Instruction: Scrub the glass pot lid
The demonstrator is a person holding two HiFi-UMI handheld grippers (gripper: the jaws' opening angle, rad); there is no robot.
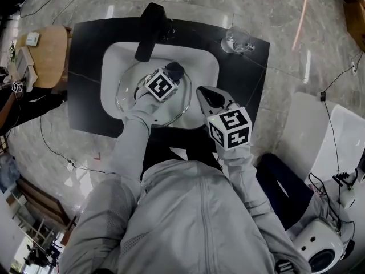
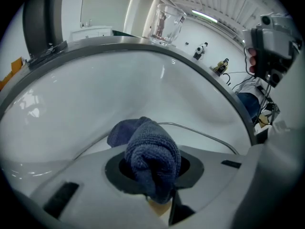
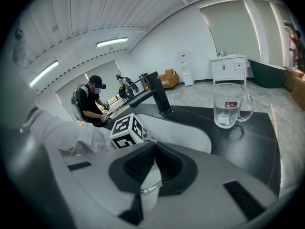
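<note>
The glass pot lid (image 1: 130, 87) lies in the white sink (image 1: 114, 56). My left gripper (image 1: 170, 75) hangs over it, shut on a bunched dark blue cloth (image 1: 175, 69). In the left gripper view the cloth (image 2: 150, 154) bulges out between the jaws of that gripper (image 2: 153, 171), with the lid's thin metal rim (image 2: 205, 135) arcing behind it. My right gripper (image 1: 201, 92) is at the lid's right edge. The right gripper view shows its jaws (image 3: 153, 168) closed together on the lid's rim (image 3: 148, 189), with the left gripper's marker cube (image 3: 126, 130) just beyond.
A black faucet (image 1: 149, 30) reaches over the sink's far side. A glass mug (image 1: 236, 40) stands on the black counter (image 1: 251, 79) at the far right, also visible as the mug (image 3: 231, 106). A person (image 3: 93, 104) sits far back in the room.
</note>
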